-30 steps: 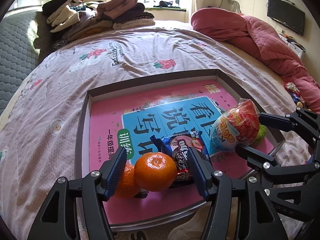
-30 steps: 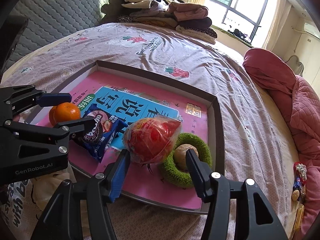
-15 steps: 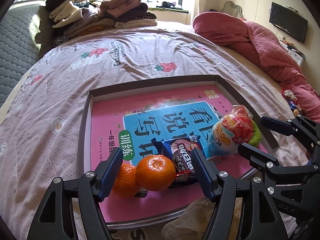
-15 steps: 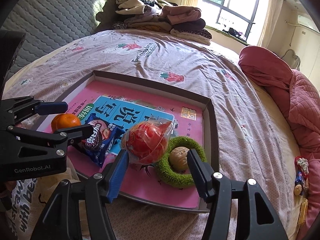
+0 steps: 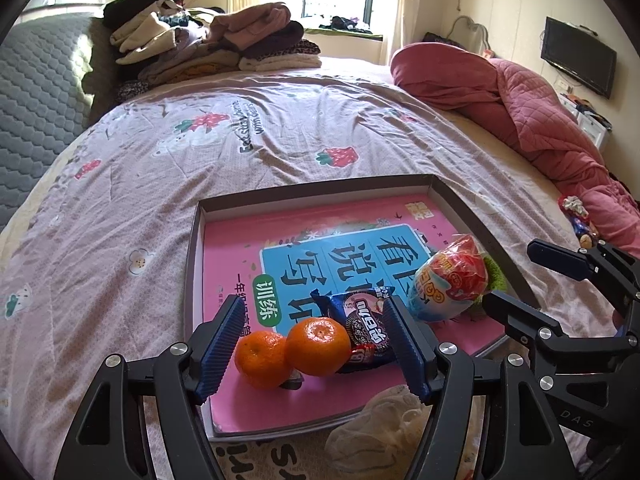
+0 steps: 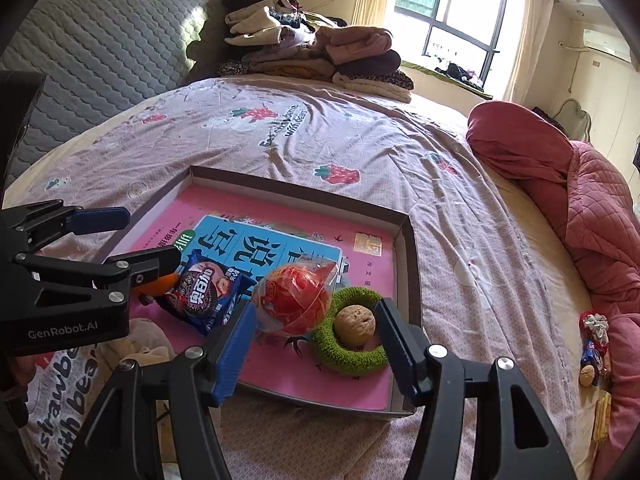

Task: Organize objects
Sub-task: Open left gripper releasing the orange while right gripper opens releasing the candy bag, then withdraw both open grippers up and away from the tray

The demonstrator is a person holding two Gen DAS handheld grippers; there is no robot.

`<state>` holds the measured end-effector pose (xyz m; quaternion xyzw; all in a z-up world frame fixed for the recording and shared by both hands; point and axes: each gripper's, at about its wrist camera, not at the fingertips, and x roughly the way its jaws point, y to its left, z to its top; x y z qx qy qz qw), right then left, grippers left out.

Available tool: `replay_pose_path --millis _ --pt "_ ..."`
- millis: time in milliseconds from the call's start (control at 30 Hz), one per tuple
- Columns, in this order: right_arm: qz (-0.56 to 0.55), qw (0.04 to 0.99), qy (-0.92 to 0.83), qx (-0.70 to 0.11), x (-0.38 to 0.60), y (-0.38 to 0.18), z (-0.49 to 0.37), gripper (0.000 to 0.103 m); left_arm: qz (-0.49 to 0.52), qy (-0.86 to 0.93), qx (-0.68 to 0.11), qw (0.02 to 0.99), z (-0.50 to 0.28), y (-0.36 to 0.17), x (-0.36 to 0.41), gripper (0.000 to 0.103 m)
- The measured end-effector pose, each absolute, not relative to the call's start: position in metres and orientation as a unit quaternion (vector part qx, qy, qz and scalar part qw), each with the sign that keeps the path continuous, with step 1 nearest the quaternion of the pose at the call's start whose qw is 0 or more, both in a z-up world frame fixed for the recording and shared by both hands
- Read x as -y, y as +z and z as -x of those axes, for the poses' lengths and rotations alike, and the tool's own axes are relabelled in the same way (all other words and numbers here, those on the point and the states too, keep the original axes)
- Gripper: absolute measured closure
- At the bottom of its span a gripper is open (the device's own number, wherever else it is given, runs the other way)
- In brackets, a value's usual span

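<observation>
A shallow grey box point(image 5: 192, 280) lies on the bed with a pink book point(image 5: 232, 248) in it. On the book sit two oranges point(image 5: 318, 346), a blue cookie packet point(image 5: 366, 328), a red wrapped egg-shaped sweet point(image 5: 450, 280), and a green ring point(image 6: 352, 356) with a walnut point(image 6: 355, 325) in its hole. My left gripper point(image 5: 312, 302) hangs open above the oranges and packet, touching none of them. My right gripper point(image 6: 315, 306) is open above the red sweet and the ring, holding nothing. Each gripper also shows in the other's view: right gripper point(image 5: 528, 280), left gripper point(image 6: 152, 236).
Folded clothes point(image 5: 200, 48) are piled at the head of the bed by a grey quilted headboard point(image 6: 100, 52). A red quilt point(image 5: 540, 120) lies bunched along the right side, with small wrapped items point(image 6: 594, 344) beside it. A crumpled pale cloth point(image 5: 384, 428) sits at the box's near edge.
Both grippers have lifted and drawn back from the box, so the objects look smaller and lower between the fingers. Their jaws stand a little wider. Nothing in the box moved.
</observation>
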<state>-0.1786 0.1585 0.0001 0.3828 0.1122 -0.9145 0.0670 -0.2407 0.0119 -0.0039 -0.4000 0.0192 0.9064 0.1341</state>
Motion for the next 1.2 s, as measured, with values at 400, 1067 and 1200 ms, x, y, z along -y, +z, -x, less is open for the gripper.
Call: replay_pose_path --millis 400,1067,1200 --pt "-0.354 0.059 -0.928 -0.102 -0.159 0.034 0.155 0.041 0.37 0.92 -0.041 0.122 0.203 0.031 -0.015 0.03" --pt "-0.32 0.054 -0.94 -0.102 -0.153 0.074 0.117 0.039 0.333 0.934 -0.042 0.121 0.16 0.071 -0.009 0.029" --pt "-0.315 0.055 -0.942 -0.103 -0.152 0.081 0.106 0.039 0.324 0.937 -0.041 0.123 0.148 0.079 -0.007 0.029"
